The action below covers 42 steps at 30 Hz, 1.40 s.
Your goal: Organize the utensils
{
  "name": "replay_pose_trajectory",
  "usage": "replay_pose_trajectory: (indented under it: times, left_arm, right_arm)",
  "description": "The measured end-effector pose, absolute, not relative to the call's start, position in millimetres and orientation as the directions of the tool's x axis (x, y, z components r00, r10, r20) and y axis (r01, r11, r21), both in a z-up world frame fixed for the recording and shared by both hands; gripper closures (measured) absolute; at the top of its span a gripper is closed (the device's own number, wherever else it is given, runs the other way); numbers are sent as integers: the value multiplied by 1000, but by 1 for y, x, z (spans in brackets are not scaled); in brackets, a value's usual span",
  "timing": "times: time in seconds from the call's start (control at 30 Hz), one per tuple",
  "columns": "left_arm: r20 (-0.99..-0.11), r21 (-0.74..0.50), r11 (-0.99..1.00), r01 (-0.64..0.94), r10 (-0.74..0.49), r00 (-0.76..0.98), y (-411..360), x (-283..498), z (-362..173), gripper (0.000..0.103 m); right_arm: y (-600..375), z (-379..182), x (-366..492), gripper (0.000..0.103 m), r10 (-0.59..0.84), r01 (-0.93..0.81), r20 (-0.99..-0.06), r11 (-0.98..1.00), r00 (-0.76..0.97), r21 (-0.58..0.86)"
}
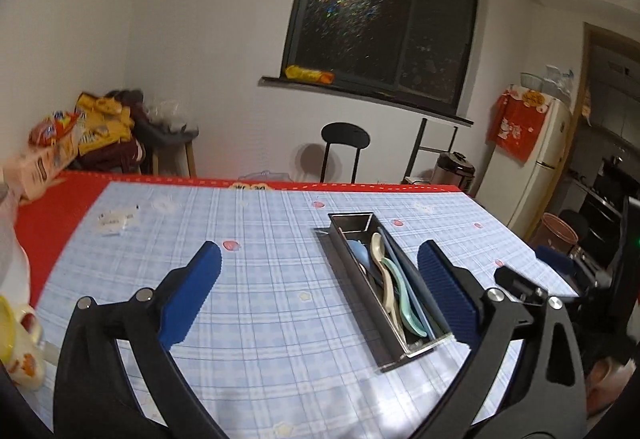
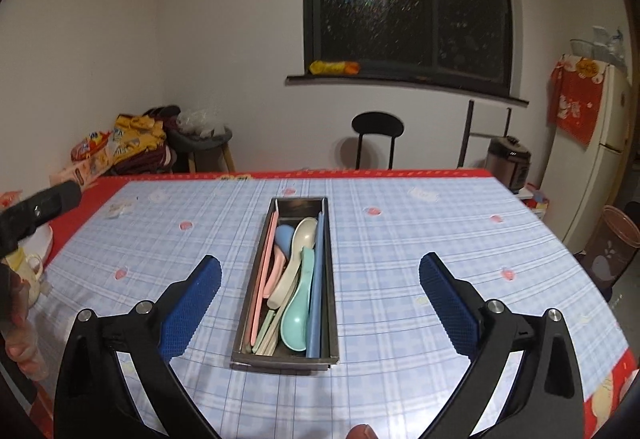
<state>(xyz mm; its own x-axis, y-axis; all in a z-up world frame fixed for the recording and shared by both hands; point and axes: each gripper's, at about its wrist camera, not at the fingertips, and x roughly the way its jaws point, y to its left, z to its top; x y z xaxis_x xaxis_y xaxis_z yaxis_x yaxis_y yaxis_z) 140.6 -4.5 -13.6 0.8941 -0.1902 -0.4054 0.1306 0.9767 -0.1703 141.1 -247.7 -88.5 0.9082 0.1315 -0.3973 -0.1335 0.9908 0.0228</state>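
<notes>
Steel tray on the blue checked tablecloth holds pastel spoons and flat sticks; lower pieces overlap, hard to count. Left gripper and right gripper gape wide, empty, above the table, bases cropped.

Two fisheye views look forward and slightly down over a checked table toward a dark window. The right view faces the metal tray head-on, at centre frame. The left view sits further left, so the tray appears right of centre.
</notes>
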Motion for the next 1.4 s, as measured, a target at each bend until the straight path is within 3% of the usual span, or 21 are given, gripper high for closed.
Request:
replay_pose_trajectory:
  times: [0.6, 1.4]
  left_arm:
    - [-321, -94, 985, 145, -168, 932, 7, 61, 34, 6]
    - [-319, 48, 990, 132, -110, 941, -17, 45, 35, 6]
  right_arm:
    - [-247, -43, 64, 6, 66, -84, -289, 995, 955, -50]
    - [-254, -42, 52, 6, 51, -71, -313, 996, 949, -56]
